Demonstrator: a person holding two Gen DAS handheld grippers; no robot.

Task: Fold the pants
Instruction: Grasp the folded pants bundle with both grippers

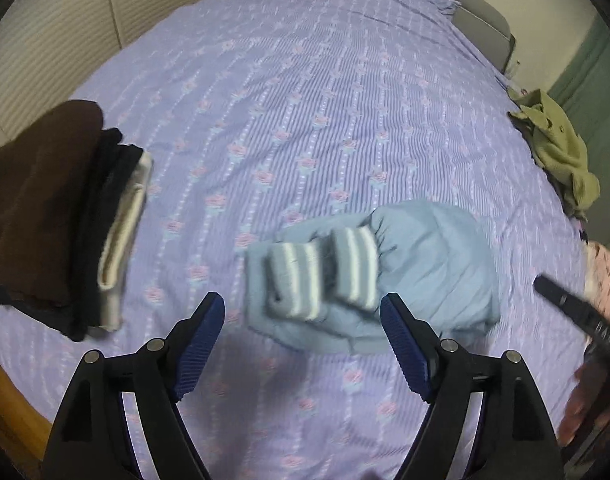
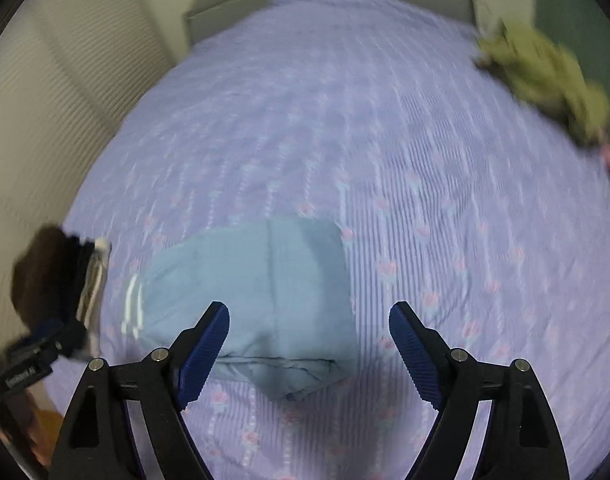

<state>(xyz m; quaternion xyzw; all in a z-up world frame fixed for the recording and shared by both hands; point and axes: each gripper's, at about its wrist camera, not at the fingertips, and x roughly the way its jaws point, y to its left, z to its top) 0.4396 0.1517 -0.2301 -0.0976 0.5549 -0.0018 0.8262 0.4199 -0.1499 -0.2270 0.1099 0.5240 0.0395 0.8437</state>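
Observation:
Light blue pants (image 1: 421, 280) lie folded into a bundle on the purple bedsheet (image 1: 305, 100), their white-striped cuffs (image 1: 325, 272) on top at the left. My left gripper (image 1: 303, 308) is open and empty, just above the near edge of the bundle. In the right wrist view the same pants (image 2: 257, 300) show as a flat folded block. My right gripper (image 2: 309, 320) is open and empty over its near right corner. Part of the right gripper shows at the right edge of the left wrist view (image 1: 577, 312).
A stack of folded clothes, brown, black and cream (image 1: 65, 216), lies at the bed's left edge; it also shows in the right wrist view (image 2: 61, 284). An olive green garment (image 1: 557, 148) lies crumpled at the right edge. Grey headboard (image 1: 481, 12) at the far end.

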